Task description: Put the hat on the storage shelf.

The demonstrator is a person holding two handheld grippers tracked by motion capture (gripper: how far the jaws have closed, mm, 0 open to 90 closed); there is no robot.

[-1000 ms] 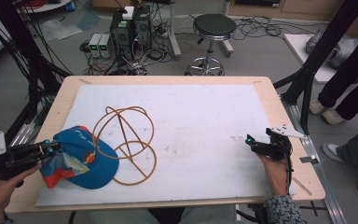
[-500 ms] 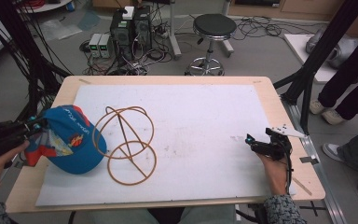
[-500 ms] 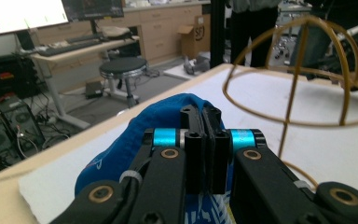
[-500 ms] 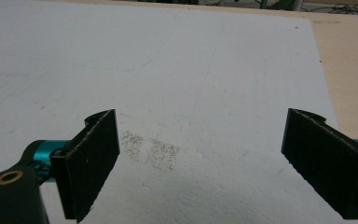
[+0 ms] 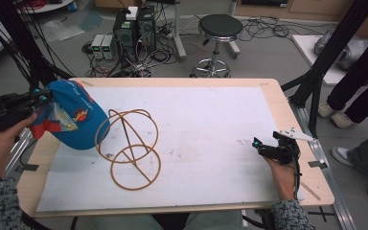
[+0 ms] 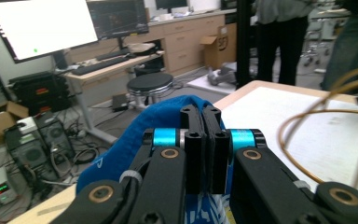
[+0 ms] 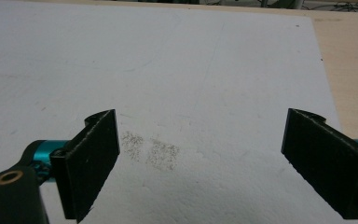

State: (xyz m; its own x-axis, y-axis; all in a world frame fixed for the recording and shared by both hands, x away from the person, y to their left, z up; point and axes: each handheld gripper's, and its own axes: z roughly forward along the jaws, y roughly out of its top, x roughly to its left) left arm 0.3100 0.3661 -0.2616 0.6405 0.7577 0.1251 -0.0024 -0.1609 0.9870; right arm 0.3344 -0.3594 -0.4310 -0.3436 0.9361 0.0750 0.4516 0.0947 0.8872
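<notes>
High view: my left gripper point(image 5: 37, 97) holds the blue cap point(image 5: 74, 120) by its edge, lifted beside the wire stand point(image 5: 130, 146). Left gripper view: jaws clamped on the soft, light fabric point(image 6: 168, 109); should drape, so grip the rim. Right gripper view: right gripper point(image 7: 200, 163) jaws wide open, empty, over tabletop point(image 7: 168, 70).

Even, soft indoor light from overhead leaves only faint shadows on the white sheet point(image 5: 196, 143), while the monitor point(image 6: 42, 25) in the left gripper view glares nearly blank, the close jaws there look slightly soft, and the high view bends straight lines near its edges.
</notes>
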